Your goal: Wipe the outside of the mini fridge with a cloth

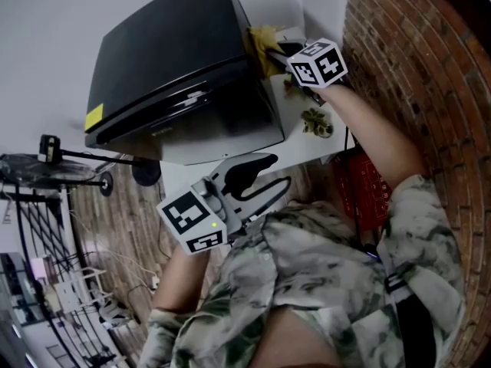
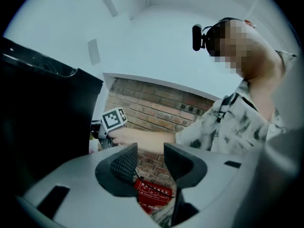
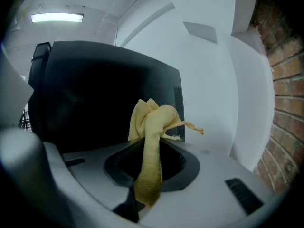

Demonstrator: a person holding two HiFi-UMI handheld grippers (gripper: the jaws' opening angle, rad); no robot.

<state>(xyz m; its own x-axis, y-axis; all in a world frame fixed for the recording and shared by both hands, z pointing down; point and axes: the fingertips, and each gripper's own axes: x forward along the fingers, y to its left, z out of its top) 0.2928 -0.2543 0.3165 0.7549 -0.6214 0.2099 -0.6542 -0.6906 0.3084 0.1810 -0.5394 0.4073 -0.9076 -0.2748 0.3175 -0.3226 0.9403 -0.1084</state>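
The mini fridge (image 1: 169, 60), a black cabinet, stands on the white desk (image 1: 299, 140) at the far left of the scene. Its right side panel faces the brick wall (image 1: 414, 67), which leaves only a narrow channel to work in. I judge this explains why the right arm is stretched far forward along that wall. The right gripper (image 1: 275, 52) is at the upper right edge of the cabinet. Its fingers are clenched on the yellow cloth (image 1: 263, 46), which is gathered into a wad ahead of them while a tail hangs back over the gripper body. The right gripper view shows the wad in front of the dark side panel and apparently against it, though I cannot confirm firm contact. Bunching the cloth this way puts a soft pad on the surface and keeps the hard fingers off it. The left gripper (image 1: 265, 179) hangs near the person's body, well apart from the fridge. Its fingers (image 2: 124, 164) are released with nothing between them, so it is idle and clear of the wiping path. My judgement is that the side panel is the step in hand, and I cannot tell whether the other faces have been wiped.
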